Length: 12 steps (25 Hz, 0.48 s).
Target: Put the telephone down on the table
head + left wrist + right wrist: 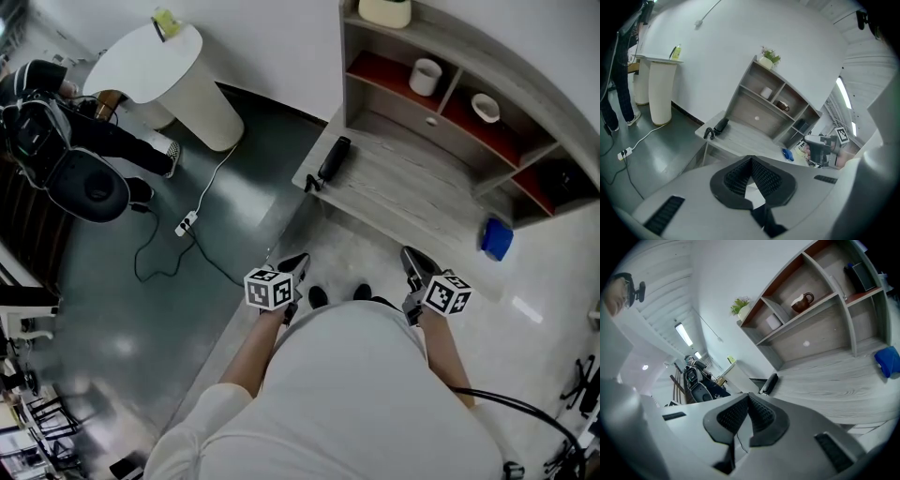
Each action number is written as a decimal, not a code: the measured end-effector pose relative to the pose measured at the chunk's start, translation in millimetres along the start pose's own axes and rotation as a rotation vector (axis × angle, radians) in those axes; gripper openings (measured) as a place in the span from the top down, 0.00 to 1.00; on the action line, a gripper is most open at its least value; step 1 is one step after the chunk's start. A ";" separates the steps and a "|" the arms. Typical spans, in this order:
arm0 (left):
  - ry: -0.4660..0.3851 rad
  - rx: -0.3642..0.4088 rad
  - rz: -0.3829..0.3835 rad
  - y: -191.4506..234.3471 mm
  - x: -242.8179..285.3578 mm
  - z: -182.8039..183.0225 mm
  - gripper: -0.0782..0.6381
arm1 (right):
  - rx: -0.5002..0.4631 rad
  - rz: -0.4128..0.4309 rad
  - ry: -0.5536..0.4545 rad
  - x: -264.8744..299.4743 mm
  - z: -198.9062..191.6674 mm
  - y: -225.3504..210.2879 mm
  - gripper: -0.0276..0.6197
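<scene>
Far to the left of the left gripper [297, 262] a white stand [173, 75] rises from the dark floor, and a power strip [186, 223] with its cord lies between the two. The left gripper is held low in front of the person, short of the table [412, 187]. In its own view its jaws are pressed together at the tips with nothing between them.

The phone [333, 159] lies flat on the table's left end, ahead of the left gripper and slightly to its right, well apart from both grippers. In the left gripper view the phone [721, 125] rests near the table edge with its coiled cord hanging at the corner.

The right gripper [413, 256] is level with the left one, also short of the table. In its own view its jaws meet at the tips and hold nothing. From there the phone [769, 383] sits ahead and a little right of the tips.

Beyond the grippers, the shelves hold a white cup [426, 77]. A blue thing [497, 239] lies on the table just right of the right gripper.
</scene>
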State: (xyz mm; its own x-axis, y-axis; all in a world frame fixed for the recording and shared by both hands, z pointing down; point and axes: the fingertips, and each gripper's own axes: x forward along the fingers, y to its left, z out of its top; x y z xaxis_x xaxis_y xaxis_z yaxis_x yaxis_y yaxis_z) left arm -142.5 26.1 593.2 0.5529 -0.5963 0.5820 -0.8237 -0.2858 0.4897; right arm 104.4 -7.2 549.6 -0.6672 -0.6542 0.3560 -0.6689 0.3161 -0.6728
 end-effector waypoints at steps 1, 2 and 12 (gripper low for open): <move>0.002 0.001 0.001 0.9 0.2 0.3 0.88 | 0.003 -0.003 -0.003 0.1 0.2 -0.1 0.93; 0.003 0.001 0.001 1.4 0.3 1.1 0.88 | 0.005 -0.005 -0.006 0.2 0.5 0.2 0.93; 0.014 0.007 -0.011 7.0 4.7 7.6 0.88 | 0.013 -0.017 -0.010 4.2 -0.1 3.6 0.93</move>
State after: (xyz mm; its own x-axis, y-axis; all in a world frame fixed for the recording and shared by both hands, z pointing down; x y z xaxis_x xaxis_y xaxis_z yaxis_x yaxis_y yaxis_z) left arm -146.6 15.6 594.5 0.5633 -0.5827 0.5857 -0.8186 -0.2971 0.4916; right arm 99.2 -8.6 548.7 -0.6527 -0.6660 0.3612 -0.6757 0.2962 -0.6750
